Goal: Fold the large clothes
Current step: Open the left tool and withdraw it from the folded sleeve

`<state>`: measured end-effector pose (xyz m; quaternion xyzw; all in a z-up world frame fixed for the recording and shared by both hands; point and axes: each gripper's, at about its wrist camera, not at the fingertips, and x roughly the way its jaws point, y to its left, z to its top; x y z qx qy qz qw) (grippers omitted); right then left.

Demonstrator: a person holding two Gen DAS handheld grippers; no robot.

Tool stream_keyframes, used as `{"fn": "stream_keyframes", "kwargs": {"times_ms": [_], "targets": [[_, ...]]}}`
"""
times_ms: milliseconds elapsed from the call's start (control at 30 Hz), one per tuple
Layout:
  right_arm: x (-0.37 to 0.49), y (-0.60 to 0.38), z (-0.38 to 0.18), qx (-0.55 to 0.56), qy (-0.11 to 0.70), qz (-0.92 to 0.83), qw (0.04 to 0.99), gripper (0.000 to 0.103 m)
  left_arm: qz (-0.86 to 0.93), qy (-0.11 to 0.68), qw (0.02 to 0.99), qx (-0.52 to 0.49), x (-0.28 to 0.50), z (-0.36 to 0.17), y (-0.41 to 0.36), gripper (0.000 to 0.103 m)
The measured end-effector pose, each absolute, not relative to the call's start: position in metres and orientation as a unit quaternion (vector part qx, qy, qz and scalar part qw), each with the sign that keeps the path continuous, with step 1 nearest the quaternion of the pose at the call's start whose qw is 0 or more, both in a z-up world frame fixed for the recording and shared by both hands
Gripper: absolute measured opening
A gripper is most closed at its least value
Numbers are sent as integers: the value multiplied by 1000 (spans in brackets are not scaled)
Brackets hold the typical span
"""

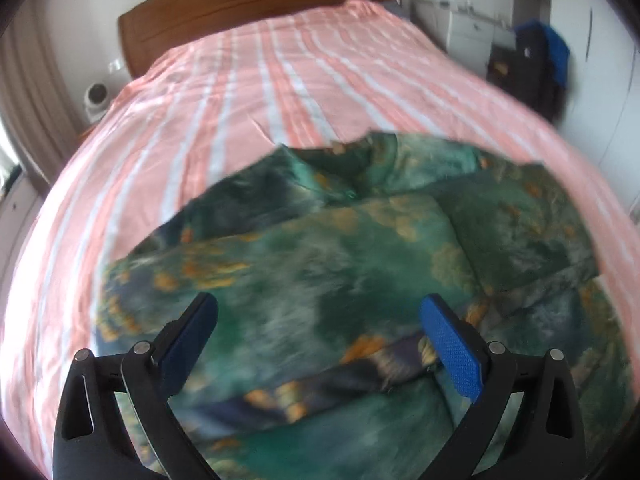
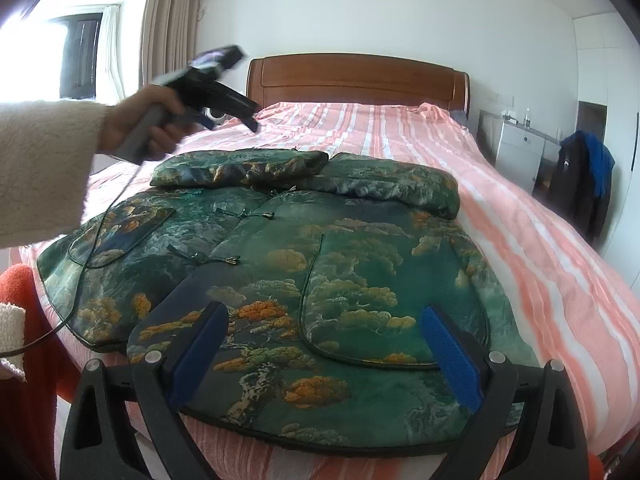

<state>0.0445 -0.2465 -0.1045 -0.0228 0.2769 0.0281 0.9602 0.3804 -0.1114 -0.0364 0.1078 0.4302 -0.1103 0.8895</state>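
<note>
A large green padded jacket [image 2: 320, 264] with orange and gold cloud patterns lies flat on the bed, front up, both sleeves folded across near the collar. It also fills the lower half of the blurred left wrist view [image 1: 340, 264]. My left gripper [image 1: 320, 308] is open and empty, hovering above the jacket; in the right wrist view it shows held in a hand above the jacket's far left [image 2: 224, 92]. My right gripper [image 2: 324, 316] is open and empty, just above the jacket's near hem.
The bed has a pink and white striped sheet [image 2: 520, 216] and a wooden headboard [image 2: 356, 76]. A white cabinet [image 2: 520, 152] and a chair with dark clothes [image 2: 584, 184] stand to the right. A cable [image 2: 88, 240] trails over the jacket's left side.
</note>
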Motion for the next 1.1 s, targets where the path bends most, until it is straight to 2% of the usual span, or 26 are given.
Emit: {"fn": "stream_keyframes", "kwargs": {"times_ms": [133,200,333,533,933,1033,1100], "targets": [[43,-248,-105,-20,279,30,960,96,-66,484,866,107,399,-81,-126,102],[43,-250,-105,-18,280,31,959,96,-57,495,863,88,401,-87,-124,103],[44,-253,-105,-11,282,33,959,96,-50,479,875,49,385,-66,-106,101],[43,-253,-103,-10,275,34,961,96,-60,427,899,79,343,-33,-75,101],[40,-240,-100,-32,262,41,964,96,48,387,872,296,209,1,50,103],[40,-237,-100,-37,261,41,964,96,65,409,865,282,196,-9,87,103],[41,-238,-100,-36,262,38,964,96,79,436,870,215,204,-23,123,103]]}}
